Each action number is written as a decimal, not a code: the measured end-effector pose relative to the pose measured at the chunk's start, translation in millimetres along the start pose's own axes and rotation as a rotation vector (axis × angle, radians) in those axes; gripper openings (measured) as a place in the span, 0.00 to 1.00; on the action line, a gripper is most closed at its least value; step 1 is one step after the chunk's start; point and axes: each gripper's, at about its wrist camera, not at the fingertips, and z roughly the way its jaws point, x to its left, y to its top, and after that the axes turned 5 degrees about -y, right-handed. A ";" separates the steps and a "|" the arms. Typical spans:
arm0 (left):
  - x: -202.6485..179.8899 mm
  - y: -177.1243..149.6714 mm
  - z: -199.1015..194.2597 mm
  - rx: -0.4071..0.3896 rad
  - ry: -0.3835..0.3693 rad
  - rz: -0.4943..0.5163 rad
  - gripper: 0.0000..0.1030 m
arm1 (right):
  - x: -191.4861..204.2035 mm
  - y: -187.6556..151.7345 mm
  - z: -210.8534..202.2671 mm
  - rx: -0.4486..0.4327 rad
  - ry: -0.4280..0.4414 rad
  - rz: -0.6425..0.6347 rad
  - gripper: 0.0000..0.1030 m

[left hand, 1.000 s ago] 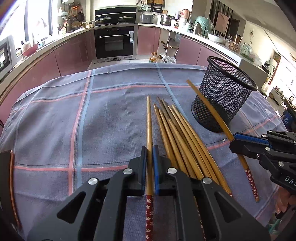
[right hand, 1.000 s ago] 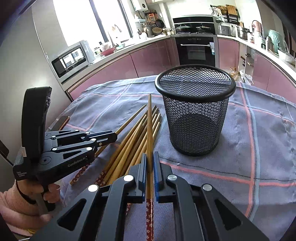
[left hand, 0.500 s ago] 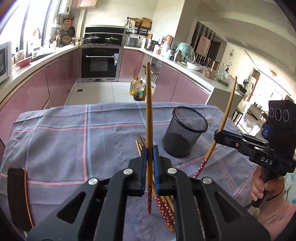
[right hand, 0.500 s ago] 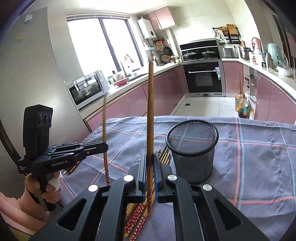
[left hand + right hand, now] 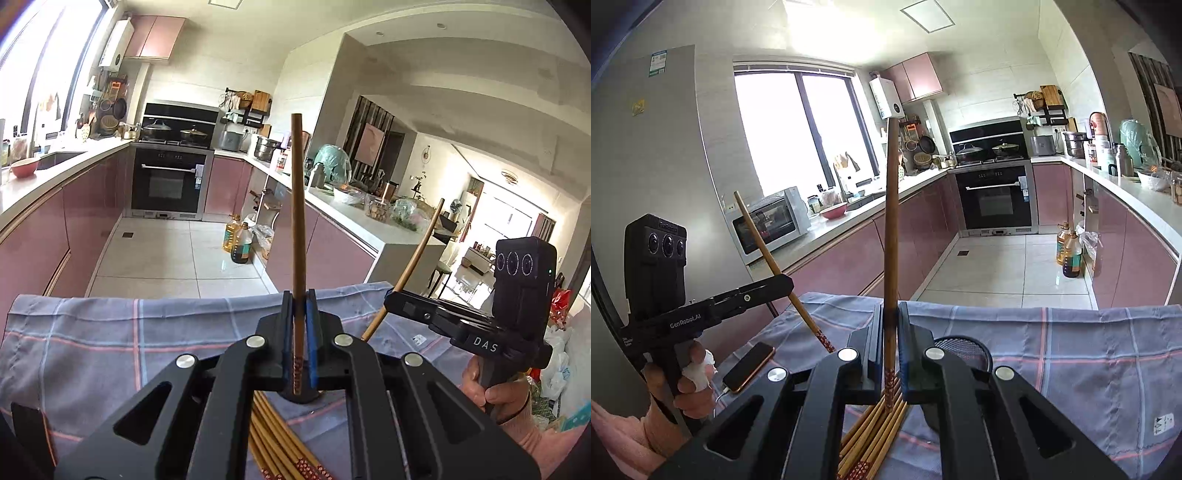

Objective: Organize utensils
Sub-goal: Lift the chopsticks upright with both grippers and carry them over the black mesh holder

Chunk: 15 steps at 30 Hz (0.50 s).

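Note:
My left gripper (image 5: 298, 310) is shut on a wooden chopstick (image 5: 297, 221) and holds it upright, high above the table. My right gripper (image 5: 889, 317) is shut on a second chopstick (image 5: 891, 229), also upright. Each gripper shows in the other's view: the right one (image 5: 391, 297) with its tilted chopstick (image 5: 417, 258), the left one (image 5: 785, 282) with its chopstick (image 5: 768, 254). Several more chopsticks (image 5: 875, 428) lie in a bundle on the cloth below; they also show in the left wrist view (image 5: 273, 443). The black mesh cup (image 5: 964, 349) stands just behind my right fingers, mostly hidden.
A grey checked cloth (image 5: 1071, 354) covers the table. A phone (image 5: 748, 367) on a cable lies near its left edge. Beyond the far edge are the kitchen floor, pink cabinets, an oven (image 5: 168, 184) and oil bottles (image 5: 238, 242).
Both grippers have lifted their chopsticks off the table and tilted upward. The cup and the bundle have dropped low in both views.

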 end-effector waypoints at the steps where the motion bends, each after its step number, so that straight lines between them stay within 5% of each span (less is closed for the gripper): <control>1: -3.5 5.0 3.2 -0.006 -0.007 0.006 0.07 | -2.2 3.6 -0.6 -0.007 -0.002 0.002 0.06; 8: -22.5 24.1 33.5 -0.002 -0.030 0.041 0.07 | -16.0 13.8 4.9 -0.025 -0.067 -0.012 0.06; 15: -22.2 12.3 77.7 0.102 -0.031 0.049 0.07 | -28.7 1.4 37.0 0.067 -0.098 -0.010 0.06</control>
